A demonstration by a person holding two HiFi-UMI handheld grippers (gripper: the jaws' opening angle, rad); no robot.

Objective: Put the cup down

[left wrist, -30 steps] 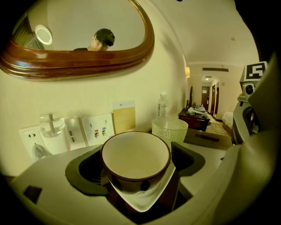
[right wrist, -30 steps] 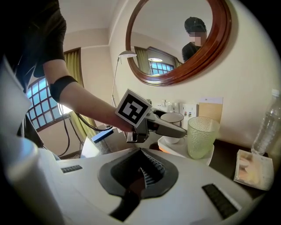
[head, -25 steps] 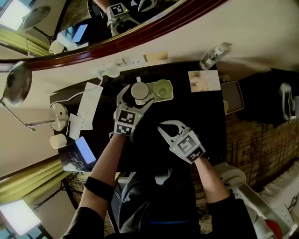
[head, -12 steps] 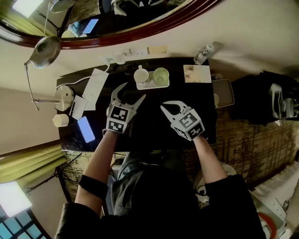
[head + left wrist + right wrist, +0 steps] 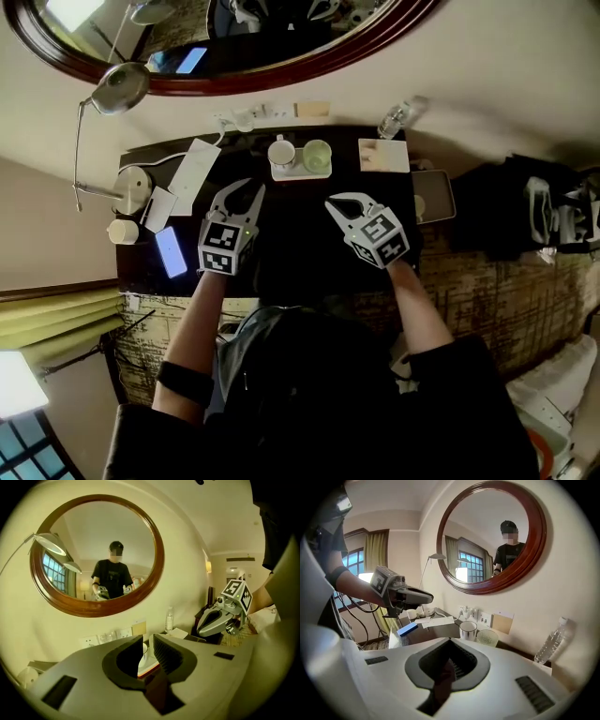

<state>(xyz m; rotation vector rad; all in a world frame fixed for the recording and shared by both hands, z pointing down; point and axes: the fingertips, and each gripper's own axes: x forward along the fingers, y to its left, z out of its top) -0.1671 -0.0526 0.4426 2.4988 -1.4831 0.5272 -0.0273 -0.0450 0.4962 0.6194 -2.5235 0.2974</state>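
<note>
Left gripper [image 5: 246,187]: jaws have just been closing, now only a thin gap between the tips, nothing in it. Right gripper [image 5: 336,202]: jaws fully together, empty. Both hover over the near half of the dark table [image 5: 300,225], well apart from each other.

White cup [image 5: 281,152] is down: upright on the small tray [image 5: 300,173] at the back edge of the table, by the wall. Green glass [image 5: 317,156] stands just beside it on the same tray. Neither gripper touches the cup; both are well clear of the tray. Blue phone [image 5: 171,251] lies at the table's left end.
</note>
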